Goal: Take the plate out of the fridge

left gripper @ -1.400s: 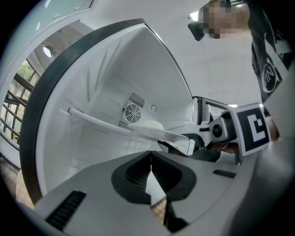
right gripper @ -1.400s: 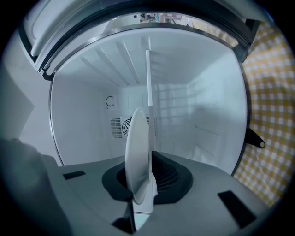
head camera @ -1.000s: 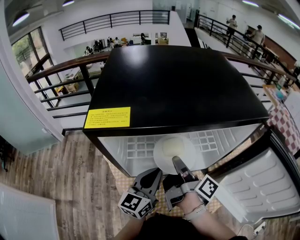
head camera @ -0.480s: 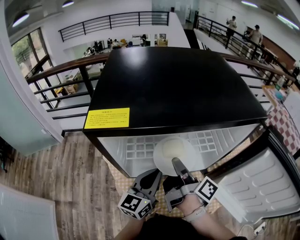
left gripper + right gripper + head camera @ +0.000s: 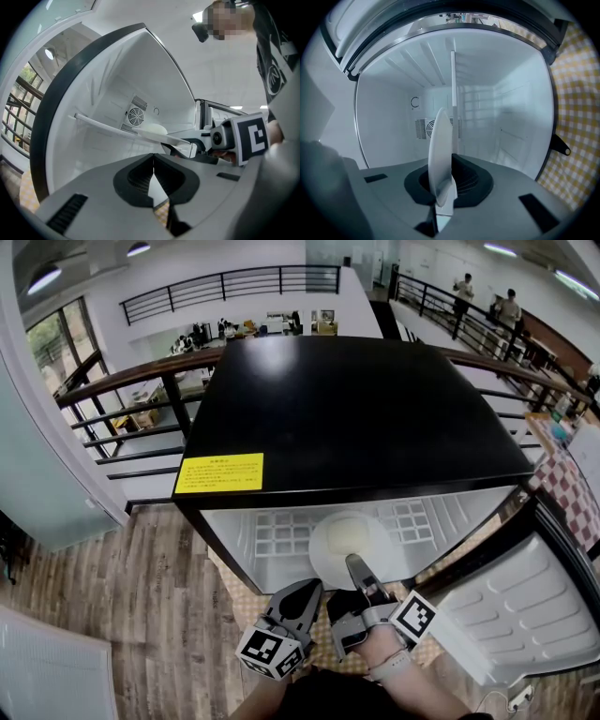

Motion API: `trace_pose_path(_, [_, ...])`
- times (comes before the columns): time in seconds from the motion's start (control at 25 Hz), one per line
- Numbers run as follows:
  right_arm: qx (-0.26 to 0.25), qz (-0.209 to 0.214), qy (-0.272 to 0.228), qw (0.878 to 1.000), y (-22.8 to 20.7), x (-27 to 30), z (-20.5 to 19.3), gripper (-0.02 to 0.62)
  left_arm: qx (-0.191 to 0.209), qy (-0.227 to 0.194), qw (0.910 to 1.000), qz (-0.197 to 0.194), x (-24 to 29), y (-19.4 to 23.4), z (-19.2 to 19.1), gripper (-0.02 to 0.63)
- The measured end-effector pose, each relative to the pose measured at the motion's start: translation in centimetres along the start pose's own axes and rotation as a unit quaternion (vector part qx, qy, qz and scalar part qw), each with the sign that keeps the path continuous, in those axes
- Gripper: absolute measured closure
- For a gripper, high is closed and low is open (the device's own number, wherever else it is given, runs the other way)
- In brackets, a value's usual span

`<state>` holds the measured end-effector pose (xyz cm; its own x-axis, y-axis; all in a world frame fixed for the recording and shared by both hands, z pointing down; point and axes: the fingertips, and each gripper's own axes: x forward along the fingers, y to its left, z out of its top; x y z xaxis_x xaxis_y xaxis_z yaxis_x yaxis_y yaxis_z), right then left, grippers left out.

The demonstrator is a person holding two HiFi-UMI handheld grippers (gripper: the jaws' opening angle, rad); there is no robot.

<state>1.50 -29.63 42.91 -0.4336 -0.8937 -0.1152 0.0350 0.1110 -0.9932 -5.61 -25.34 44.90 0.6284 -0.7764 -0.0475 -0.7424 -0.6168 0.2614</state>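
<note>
A white plate (image 5: pixel 349 542) lies at the front of the open fridge (image 5: pixel 356 418), over its white shelf (image 5: pixel 272 538). My right gripper (image 5: pixel 355 565) is shut on the plate's near rim. The right gripper view shows the plate (image 5: pixel 439 154) edge-on, clamped between the jaws of the right gripper (image 5: pixel 443 190), with the white fridge interior behind it. My left gripper (image 5: pixel 306 592) hovers just left of the right one, outside the fridge, shut and holding nothing. In the left gripper view, past the shut jaws of the left gripper (image 5: pixel 153 164), the plate (image 5: pixel 154 132) and the right gripper (image 5: pixel 206 143) show.
The fridge has a black top with a yellow label (image 5: pixel 218 472). Its door (image 5: pixel 525 606) hangs open at the right. A yellow checked mat (image 5: pixel 576 117) lies under the fridge on a wooden floor (image 5: pixel 122 615). A railing (image 5: pixel 122 395) runs behind the fridge.
</note>
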Motion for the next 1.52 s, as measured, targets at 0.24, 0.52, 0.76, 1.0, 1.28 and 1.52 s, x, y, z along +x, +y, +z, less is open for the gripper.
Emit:
trace_pose_path(0.24, [0.001, -0.004, -0.003, 1.000, 0.1, -0.6, 0.3, 0.554, 0.000, 0.000, 1.0000, 0.001, -0.5, -0.2, 0.0, 0.597])
trace_pose_path(0.52, [0.010, -0.002, -0.008, 1.000, 0.3, -1.7, -0.1, 0.554, 0.000, 0.002, 1.0000, -0.004, -1.2, -0.9, -0.1, 0.597])
trace_pose_path(0.76, [-0.009, -0.004, 0.004, 1.000, 0.4, -2.8, -0.9, 0.554, -0.002, 0.005, 1.0000, -0.002, -2.6, -1.0, -0.5, 0.597])
trace_pose_path(1.0, [-0.009, 0.003, 0.002, 1.000, 0.4, -4.0, -1.7, 0.554, 0.000, 0.012, 0.9999, -0.011, -4.0, -1.6, -1.2, 0.597])
trace_pose_path(1.28, [-0.005, 0.005, 0.006, 1.000, 0.0, -5.0, -2.9, 0.554, 0.003, 0.015, 0.9999, -0.003, -5.9, -1.1, -1.5, 0.597])
trace_pose_path(1.52, [-0.005, 0.006, 0.009, 1.000, -0.3, -5.8, -3.1, 0.554, 0.008, 0.011, 0.9999, -0.001, -6.3, -1.4, -1.2, 0.597])
